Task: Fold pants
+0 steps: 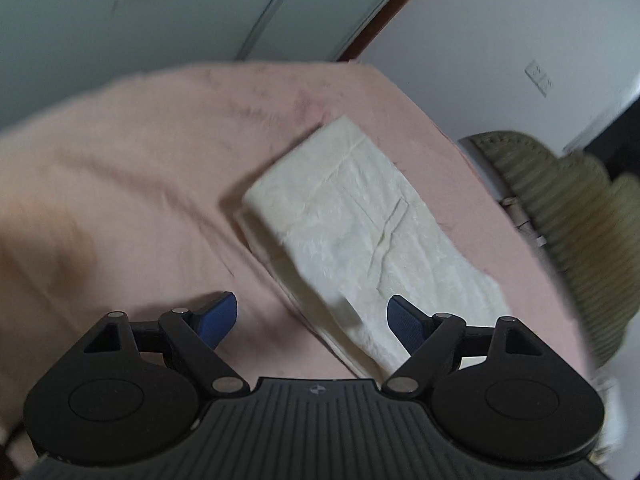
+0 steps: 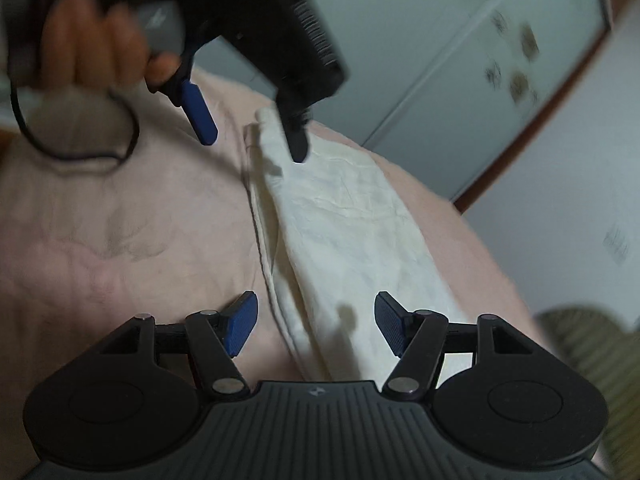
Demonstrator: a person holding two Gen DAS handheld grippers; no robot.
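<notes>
The cream-white pants are lying folded into a long narrow strip on the pink bedsheet, filling the centre-right of the left wrist view and running from the upper middle of that frame down to its lower right. In the right wrist view the same strip is stretching from the bottom centre up toward the upper middle, so its long axis is lying roughly along the line the right gripper is pointing.

The right gripper is hovering over the near end with its blue pads spread and nothing between them. The left gripper, held by a hand in the upper left of the right wrist view, is hanging over the far end, fingers also spread wide and empty. Each gripper is therefore nearest to one short end, which looks suited to an end-to-end fold.

A black cable is looping over the sheet at upper left, clear of the pants. An olive ribbed cushion is sitting off the bed's right edge, and pale wardrobe doors are standing behind.
</notes>
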